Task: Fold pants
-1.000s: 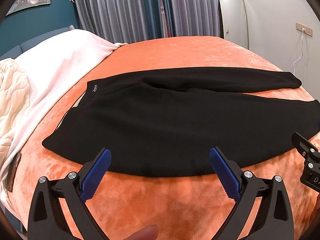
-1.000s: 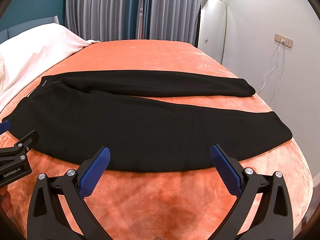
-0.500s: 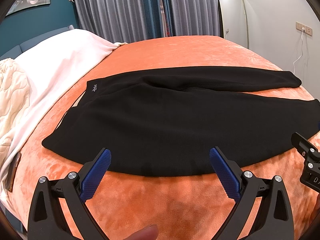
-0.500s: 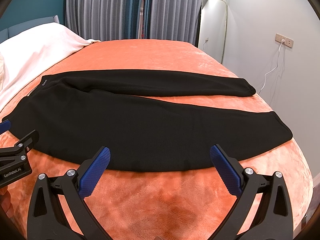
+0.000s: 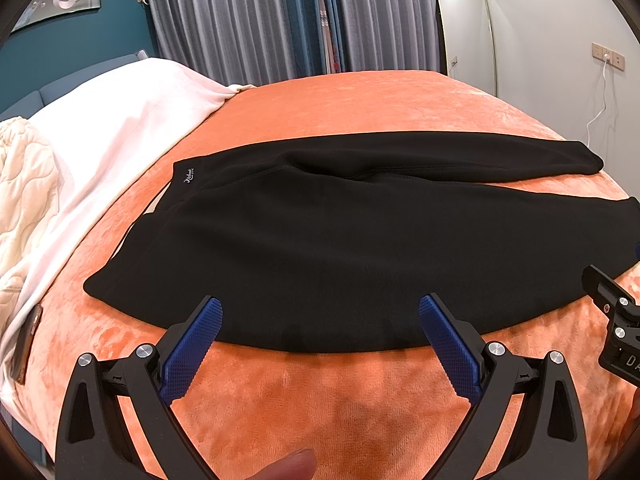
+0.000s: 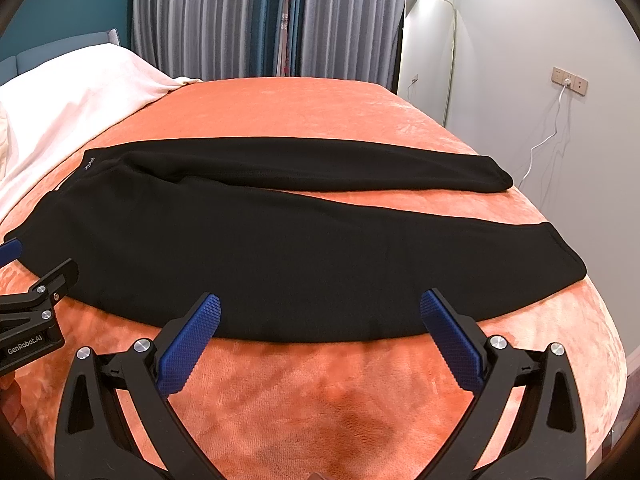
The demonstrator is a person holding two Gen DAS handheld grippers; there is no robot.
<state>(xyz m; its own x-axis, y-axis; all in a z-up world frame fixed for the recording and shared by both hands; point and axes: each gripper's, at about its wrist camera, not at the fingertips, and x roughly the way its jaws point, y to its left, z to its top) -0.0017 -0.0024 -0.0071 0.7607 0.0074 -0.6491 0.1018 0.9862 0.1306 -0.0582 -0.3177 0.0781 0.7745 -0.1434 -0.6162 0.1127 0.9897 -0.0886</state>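
I find both claws spread wide and holding nothing: the left gripper [image 5: 320,322] and the right gripper [image 6: 320,320] each hover above the orange bedspread [image 5: 340,396], with the near hem of the black pants [image 5: 340,248] lying just ahead of the fingertips and running across the gap between them. The garment is laid flat, waistband off to the left of both claws, the two legs running away to the right, the far leg beyond the near one with a wedge of bedspread showing between them. Risks, in my judgement: the fleece looks thick and limp, so a pinch taken from this height could catch only the top layer, or drag plush bedspread into the bite along with it; lifting with the two claws at unequal pace would skew the fold line; and the claws sit near each other, so a careless swing could knock one against the other. On coverage, the left wrist view alone shows the waistband corner with its small label [image 5: 189,179], the white blanket [image 5: 120,120] and a dark flat object [image 5: 28,346] at the bed's left edge, identity unclear. The right wrist view alone shows both leg cuffs [image 6: 568,264] complete, which the left view crops at its right margin.
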